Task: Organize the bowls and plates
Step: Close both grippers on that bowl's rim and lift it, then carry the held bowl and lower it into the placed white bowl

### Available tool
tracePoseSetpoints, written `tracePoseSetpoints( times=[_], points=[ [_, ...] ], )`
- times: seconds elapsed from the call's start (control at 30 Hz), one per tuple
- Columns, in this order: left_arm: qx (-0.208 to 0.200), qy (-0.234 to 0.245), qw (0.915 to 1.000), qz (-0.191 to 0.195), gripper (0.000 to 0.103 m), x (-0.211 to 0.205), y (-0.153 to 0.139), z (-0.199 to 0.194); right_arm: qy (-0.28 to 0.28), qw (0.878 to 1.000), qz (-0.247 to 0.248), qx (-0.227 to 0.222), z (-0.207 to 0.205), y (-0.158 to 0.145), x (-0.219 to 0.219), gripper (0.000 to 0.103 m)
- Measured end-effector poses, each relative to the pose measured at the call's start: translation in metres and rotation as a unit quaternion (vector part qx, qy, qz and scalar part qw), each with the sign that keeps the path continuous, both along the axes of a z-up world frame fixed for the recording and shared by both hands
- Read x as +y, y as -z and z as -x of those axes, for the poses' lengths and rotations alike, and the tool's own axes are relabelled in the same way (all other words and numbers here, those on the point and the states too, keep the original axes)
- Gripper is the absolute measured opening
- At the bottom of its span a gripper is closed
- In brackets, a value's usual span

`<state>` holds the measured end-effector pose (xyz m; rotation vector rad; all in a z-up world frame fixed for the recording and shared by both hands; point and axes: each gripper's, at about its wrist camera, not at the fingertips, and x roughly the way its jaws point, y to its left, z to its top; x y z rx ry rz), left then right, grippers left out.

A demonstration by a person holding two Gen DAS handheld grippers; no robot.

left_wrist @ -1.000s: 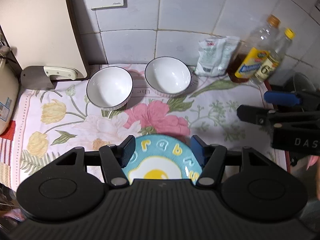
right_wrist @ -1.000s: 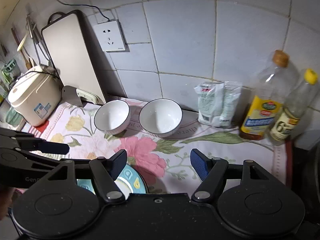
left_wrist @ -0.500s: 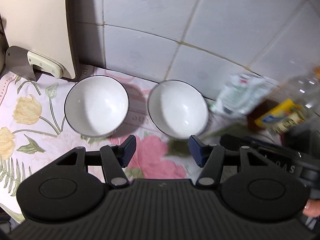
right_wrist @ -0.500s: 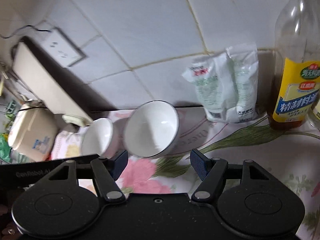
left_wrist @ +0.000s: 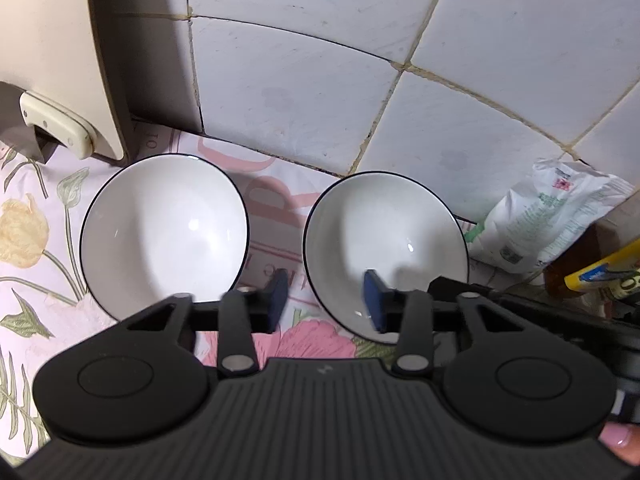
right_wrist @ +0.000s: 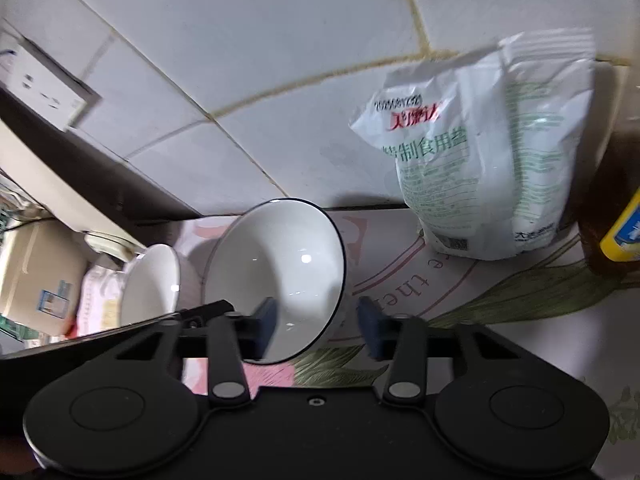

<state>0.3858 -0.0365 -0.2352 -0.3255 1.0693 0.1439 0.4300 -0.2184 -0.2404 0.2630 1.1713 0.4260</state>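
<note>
White porcelain, black-rimmed: two bowls on a floral tablecloth (left_wrist: 36,208) by the tiled wall. Left bowl (left_wrist: 164,232) at centre left, outside the jaws. Right bowl (left_wrist: 384,256) at centre right. Left gripper (left_wrist: 326,306): jaws closing, astride the right bowl's near-left rim, contact unclear. Right gripper (right_wrist: 316,326): jaws closing, astride the same bowl's (right_wrist: 276,280) right rim, contact unclear. Salt bag (right_wrist: 492,152) at upper right.

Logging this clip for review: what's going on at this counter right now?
A person works two tools on the right-hand white bowl. The left hand-held gripper straddles its near-left rim, the right hand-held gripper its right rim; both sets of jaws are closing, not yet pressing. The other bowl sits untouched on the floral cloth.
</note>
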Motion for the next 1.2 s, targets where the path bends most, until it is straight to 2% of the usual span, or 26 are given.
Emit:
tracePoseSetpoints(
  times=[0.03,0.2,0.23,0.3,0.47,0.63,0.8,1.2],
  points=[
    [0.002,-0.001,1.0,-0.005,0.03,-0.001,0.002,-0.002,0.002,1.0,0.004,0.001,-0.001,0.003,0.002,0.037],
    [0.02,-0.016,0.9997,0.004,0.019,-0.001,0.014,-0.005,0.023,1.0,-0.001,0.011,-0.003,0.015,0.004,0.034],
    [0.026,-0.018,0.9995,0.008,0.014,-0.001,0.018,-0.005,0.028,1.0,0.0,0.011,-0.004,0.017,0.004,0.029],
    [0.018,-0.023,0.9994,0.017,0.014,0.001,0.019,-0.002,0.033,0.999,0.001,0.015,-0.005,0.019,0.004,0.019],
    [0.029,-0.026,0.9989,0.025,0.013,0.0,0.014,0.008,0.049,0.999,0.003,0.009,0.008,0.015,0.0,0.018],
    [0.014,-0.011,0.9996,0.023,0.013,-0.005,-0.01,0.029,0.052,0.999,0.001,0.007,0.03,-0.004,-0.009,0.019],
    [0.014,0.018,0.9996,0.017,0.013,-0.017,-0.041,0.057,0.047,0.999,0.011,0.006,0.059,-0.036,-0.02,0.019],
    [-0.007,0.063,0.9979,0.013,0.013,-0.042,-0.113,0.137,0.064,0.998,0.002,0.002,0.149,-0.105,-0.049,0.02]
  ],
)
